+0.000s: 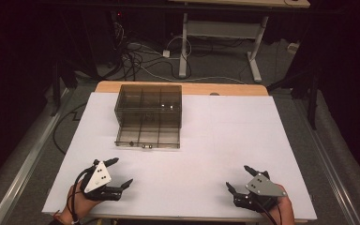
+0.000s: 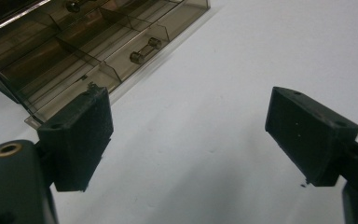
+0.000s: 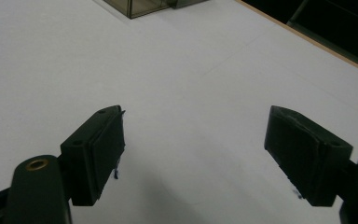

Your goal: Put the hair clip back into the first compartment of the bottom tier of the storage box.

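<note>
1. Hand pose. Left gripper (image 1: 116,172) rests low at near-left of the desk (image 1: 215,154), held by the person's left hand (image 1: 72,204); grey plate on top, cable looping back over the wrist. Jaws spread wide, nothing between them, tips aimed fwd and slightly inward toward the organiser. Right gripper (image 1: 239,177) sits at near-right, held by the right hand (image 1: 283,206); jaws also wide apart and empty, tips aimed fwd-left. In both gripper views the black jaw pads stand well apart over bare white surface.

2. Surface/room. Desk top is covered w/ a white sheet; wood edge shows at the far side. Beyond it: grey carpet, a tangle of cables (image 1: 136,56), and the white legs of a second table (image 1: 220,42). Surroundings are dark.

3. Object. Smoky transparent drawer organiser (image 1: 148,112) stands on the far-left part of the desk, well apart from both grippers. Long axis runs left-right across the desk; front faces the person. Bottom drawer (image 1: 147,137) is pulled out toward the near edge, divided into compartments. Small metal knob handle (image 2: 145,49) shows on the drawer front in left gripper view.
</note>
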The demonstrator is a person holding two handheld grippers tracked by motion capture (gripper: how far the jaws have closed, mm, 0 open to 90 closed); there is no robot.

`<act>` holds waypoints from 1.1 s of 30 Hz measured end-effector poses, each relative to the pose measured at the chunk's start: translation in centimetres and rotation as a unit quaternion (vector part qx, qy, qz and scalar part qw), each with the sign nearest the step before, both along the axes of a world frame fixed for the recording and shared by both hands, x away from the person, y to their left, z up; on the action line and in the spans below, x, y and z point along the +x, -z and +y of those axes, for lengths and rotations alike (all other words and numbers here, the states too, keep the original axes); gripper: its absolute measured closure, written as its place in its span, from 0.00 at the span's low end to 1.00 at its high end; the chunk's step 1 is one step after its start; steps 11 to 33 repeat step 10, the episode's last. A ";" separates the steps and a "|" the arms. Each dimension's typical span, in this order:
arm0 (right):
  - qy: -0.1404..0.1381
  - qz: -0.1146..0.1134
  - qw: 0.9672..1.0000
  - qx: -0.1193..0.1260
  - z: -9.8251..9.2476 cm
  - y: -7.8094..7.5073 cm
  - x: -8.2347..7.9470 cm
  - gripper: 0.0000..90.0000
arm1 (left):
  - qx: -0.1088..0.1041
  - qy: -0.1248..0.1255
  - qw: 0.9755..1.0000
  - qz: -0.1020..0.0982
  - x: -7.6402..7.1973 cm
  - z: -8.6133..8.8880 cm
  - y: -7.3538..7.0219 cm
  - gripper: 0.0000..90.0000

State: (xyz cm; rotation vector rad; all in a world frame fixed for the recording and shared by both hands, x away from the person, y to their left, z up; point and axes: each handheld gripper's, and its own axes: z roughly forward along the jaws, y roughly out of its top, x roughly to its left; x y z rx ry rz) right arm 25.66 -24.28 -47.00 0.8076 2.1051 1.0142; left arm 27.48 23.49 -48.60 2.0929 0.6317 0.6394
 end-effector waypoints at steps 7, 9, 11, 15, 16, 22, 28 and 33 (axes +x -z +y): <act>-0.003 0.002 1.000 0.000 -0.2 0.1 0.2 0.23 | 0.005 0.000 1.000 0.001 0.2 -0.2 0.0 0.16; -0.002 0.002 1.000 0.003 -0.3 0.1 0.2 0.23 | 0.006 -0.001 1.000 0.000 0.2 -0.2 0.0 0.16; -0.001 0.002 1.000 0.004 -0.3 0.0 0.2 0.23 | 0.004 -0.002 1.000 0.001 0.2 -0.2 0.0 0.16; -0.001 0.002 1.000 0.004 -0.3 0.0 0.2 0.23 | 0.004 -0.002 1.000 0.001 0.2 -0.2 0.0 0.16; -0.001 0.002 1.000 0.004 -0.3 0.0 0.2 0.23 | 0.004 -0.002 1.000 0.001 0.2 -0.2 0.0 0.16; -0.001 0.002 1.000 0.004 -0.3 0.0 0.2 0.23 | 0.004 -0.002 1.000 0.001 0.2 -0.2 0.0 0.16; -0.001 0.002 1.000 0.004 -0.3 0.0 0.2 0.23 | 0.004 -0.002 1.000 0.001 0.2 -0.2 0.0 0.16; -0.001 0.002 1.000 0.004 -0.3 0.0 0.2 0.23 | 0.004 -0.002 1.000 0.001 0.2 -0.2 0.0 0.16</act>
